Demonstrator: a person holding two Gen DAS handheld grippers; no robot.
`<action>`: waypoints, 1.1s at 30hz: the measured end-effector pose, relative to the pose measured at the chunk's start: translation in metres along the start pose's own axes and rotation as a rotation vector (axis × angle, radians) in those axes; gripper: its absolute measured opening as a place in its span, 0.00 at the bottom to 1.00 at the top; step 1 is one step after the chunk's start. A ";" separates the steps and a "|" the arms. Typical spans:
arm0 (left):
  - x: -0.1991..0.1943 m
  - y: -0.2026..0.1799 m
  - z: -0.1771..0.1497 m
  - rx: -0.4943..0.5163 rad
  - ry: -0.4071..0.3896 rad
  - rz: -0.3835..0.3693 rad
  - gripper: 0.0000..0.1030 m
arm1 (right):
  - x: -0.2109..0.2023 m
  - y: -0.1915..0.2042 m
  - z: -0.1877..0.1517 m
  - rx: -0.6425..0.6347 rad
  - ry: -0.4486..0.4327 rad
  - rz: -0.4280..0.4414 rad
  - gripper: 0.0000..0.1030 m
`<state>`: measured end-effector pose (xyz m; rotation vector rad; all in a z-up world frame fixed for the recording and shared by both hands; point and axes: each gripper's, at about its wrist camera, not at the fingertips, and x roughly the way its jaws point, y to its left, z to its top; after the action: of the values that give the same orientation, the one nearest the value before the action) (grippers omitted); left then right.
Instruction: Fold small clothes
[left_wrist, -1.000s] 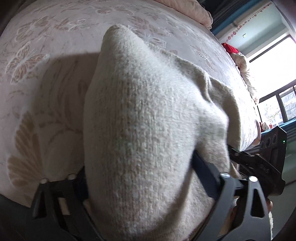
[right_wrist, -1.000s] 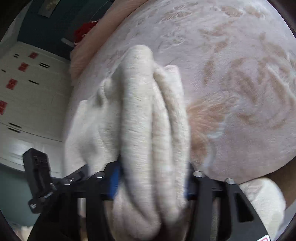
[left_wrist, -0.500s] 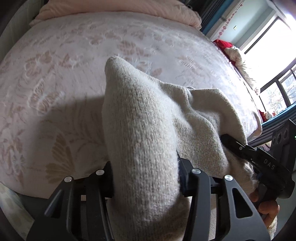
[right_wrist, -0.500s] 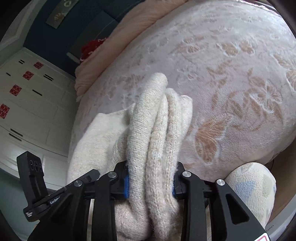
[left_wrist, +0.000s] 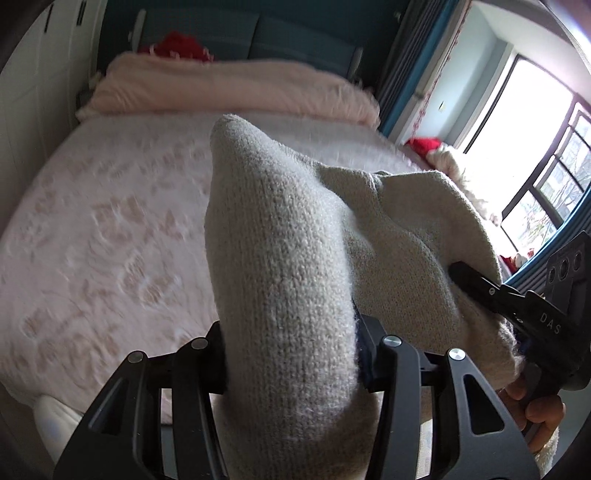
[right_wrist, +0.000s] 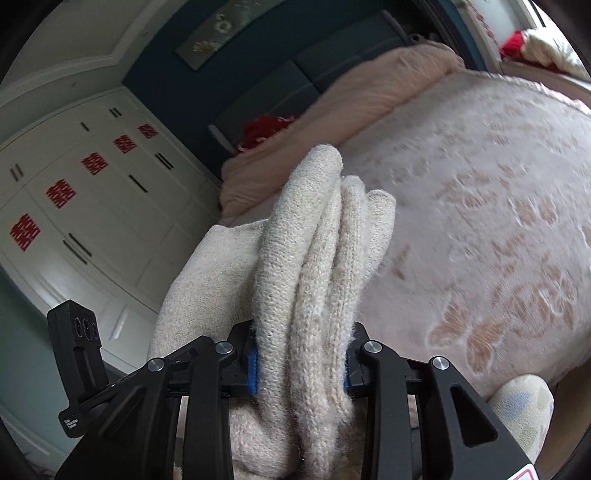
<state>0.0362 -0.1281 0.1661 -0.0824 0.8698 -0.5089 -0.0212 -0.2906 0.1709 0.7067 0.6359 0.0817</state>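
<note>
1. Left wrist view: the left gripper (left_wrist: 290, 354) clamps a thick bunched fold of the cream knitted garment (left_wrist: 280, 258) between its two black fingers (left_wrist: 369, 350); the knit fills the whole gap and rises past the fingertips to a rounded peak.
2. Its jaws have just been closing, with the garment between them.
3. To the right of those fingers the same garment stretches across to the right gripper (left_wrist: 480, 284), whose black finger presses into the cloth; part of a hand (left_wrist: 543, 413) shows under it.
4. Beyond the fingertips lies the pink patterned bedspread (left_wrist: 110, 229), blurred, and a pink blanket (left_wrist: 229, 88) at the far end of it.
5. Right wrist view: the right gripper (right_wrist: 299, 363) pinches several stacked folds of the garment (right_wrist: 317, 258) between blue-padded fingers (right_wrist: 253, 365); these jaws too have just been closing on the cloth.
6. Left of those fingers the knit runs off toward the other gripper's black body (right_wrist: 79, 343).
7. White cupboard doors (right_wrist: 92, 221) stand farther left, and the bedspread (right_wrist: 498, 221) spreads to the right.
</note>
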 end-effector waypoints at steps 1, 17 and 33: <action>-0.010 0.002 0.005 0.008 -0.023 0.000 0.46 | -0.004 0.014 0.004 -0.022 -0.019 0.019 0.29; -0.128 0.075 0.071 0.064 -0.291 0.028 0.48 | 0.014 0.150 0.047 -0.225 -0.133 0.173 0.31; 0.063 0.259 -0.072 -0.352 0.063 0.066 0.69 | 0.195 -0.031 -0.082 0.033 0.276 -0.178 0.53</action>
<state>0.1183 0.0801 0.0043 -0.3600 1.0136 -0.2932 0.0858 -0.2127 0.0033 0.6730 0.9644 0.0035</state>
